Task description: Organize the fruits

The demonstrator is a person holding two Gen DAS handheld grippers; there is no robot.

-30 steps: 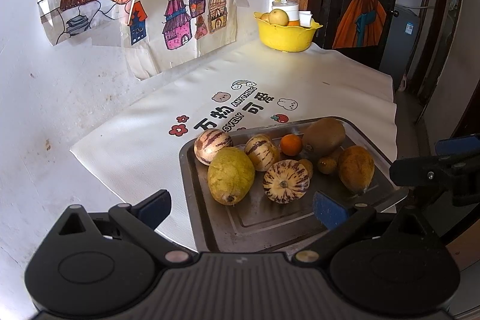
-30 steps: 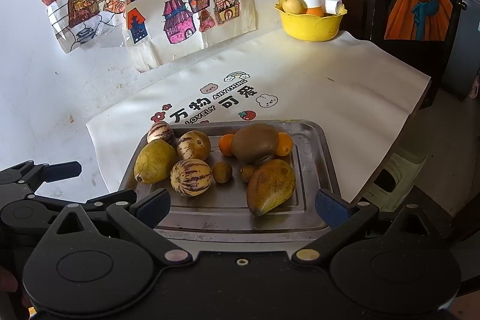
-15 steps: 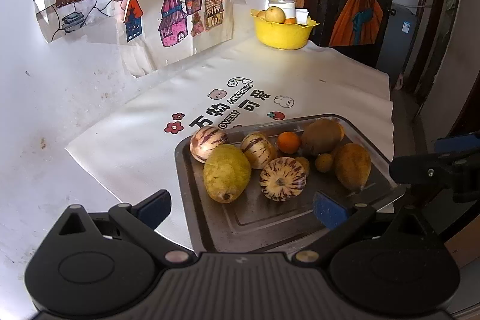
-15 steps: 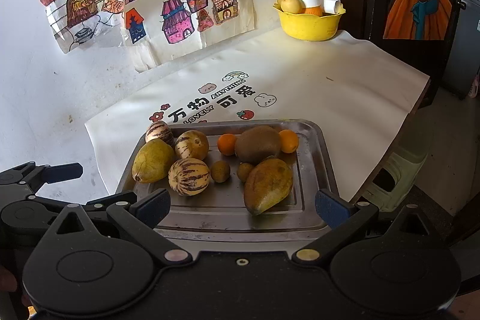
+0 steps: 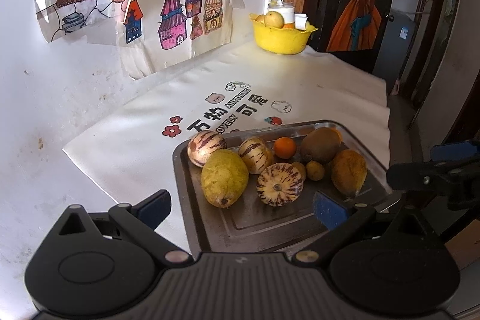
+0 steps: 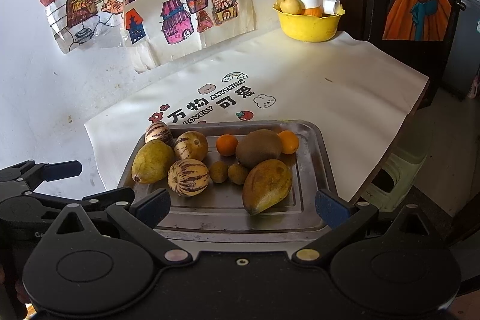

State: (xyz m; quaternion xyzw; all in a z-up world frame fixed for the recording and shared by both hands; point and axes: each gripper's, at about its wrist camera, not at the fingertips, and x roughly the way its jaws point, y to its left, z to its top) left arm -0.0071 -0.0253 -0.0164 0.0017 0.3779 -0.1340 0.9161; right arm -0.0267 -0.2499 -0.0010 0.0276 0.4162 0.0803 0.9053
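Nearest the cameras, the left gripper (image 5: 241, 204) and the right gripper (image 6: 243, 203) both hang released, blue-padded fingers spread wide with nothing between them, poised over the near edge of the rectangular stainless-steel tray (image 6: 312, 218). Over the last second the left view has slid slightly: the tray sits a little lower and further right in it than before, while the right view is all but the same, and no fruit has shifted, so the change is only in the approach and not in the sorting. On the tray lie a large orange-brown mango (image 6: 266, 185) at the near right, a yellow-green pear-shaped fruit (image 6: 152, 160) at the near left, three cream melons with purple stripes (image 6: 188, 176) grouped beside it, two small brown longans (image 6: 219, 171) in the middle, a fuzzy brown kiwi (image 6: 258, 148) behind them, and two small oranges (image 6: 226, 144) flanking the kiwi. The kinds are partly clustered yet mixed on one tray, which would fit either a sorting about to go on or fruit already gathered here. Beyond the tray the cream cloth on the desk (image 6: 345, 98) carries printed writing, "万物可爱" with "ANYTHING" and "LOVELY", amid a small strawberry, rabbit, bear and rainbow. Farthest off, a yellow plastic bowl (image 6: 309, 24) in the corner holds a pale round fruit and a white jar, below children's coloured drawings of houses (image 6: 186, 2) taped to the wall.
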